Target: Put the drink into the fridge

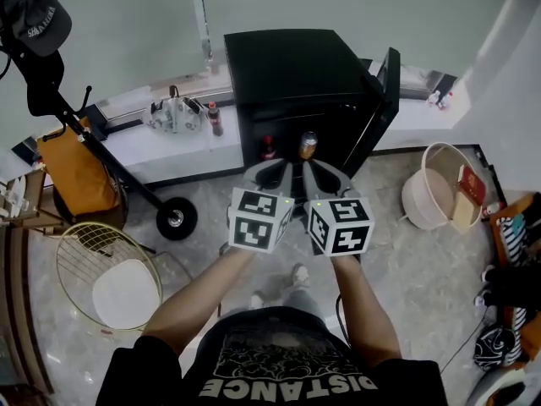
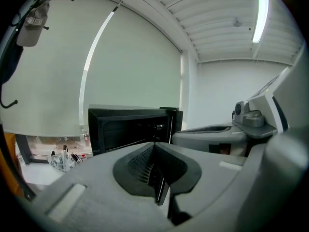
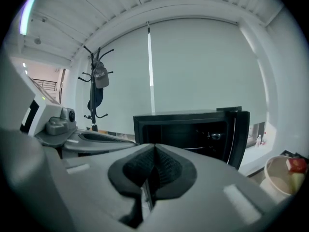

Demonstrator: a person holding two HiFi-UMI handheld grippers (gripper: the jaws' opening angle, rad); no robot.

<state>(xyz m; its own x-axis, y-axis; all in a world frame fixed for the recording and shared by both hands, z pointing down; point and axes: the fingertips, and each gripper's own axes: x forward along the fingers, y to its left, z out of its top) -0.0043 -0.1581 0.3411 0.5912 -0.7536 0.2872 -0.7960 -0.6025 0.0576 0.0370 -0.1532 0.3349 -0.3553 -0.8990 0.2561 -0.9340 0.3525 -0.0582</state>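
Black fridge [image 1: 296, 74] holds the drink [image 1: 308, 145], beyond the right claw [image 1: 325, 176].

At bottom centre, the person [image 1: 199, 299] is wearing a black short-sleeved T-shirt [image 1: 279, 355] bearing white "DISTANCE" lettering.

White print "DISTANCE", upside down, on black shirt [image 1: 287, 364]. Lettering on cap [image 1: 40, 19] too blurred to read.

Count of items: one black fridge [image 1: 296, 74]. Two drinks inside it: one red-topped bottle [image 1: 268, 149], one can [image 1: 308, 145]. One dark bottle [image 1: 215, 118] on the far-left ledge [image 1: 152, 155]. Two claws: left claw [image 1: 274, 170], right claw [image 1: 325, 170]. One wire chair [image 1: 84, 256]. One basin [image 1: 414, 201].
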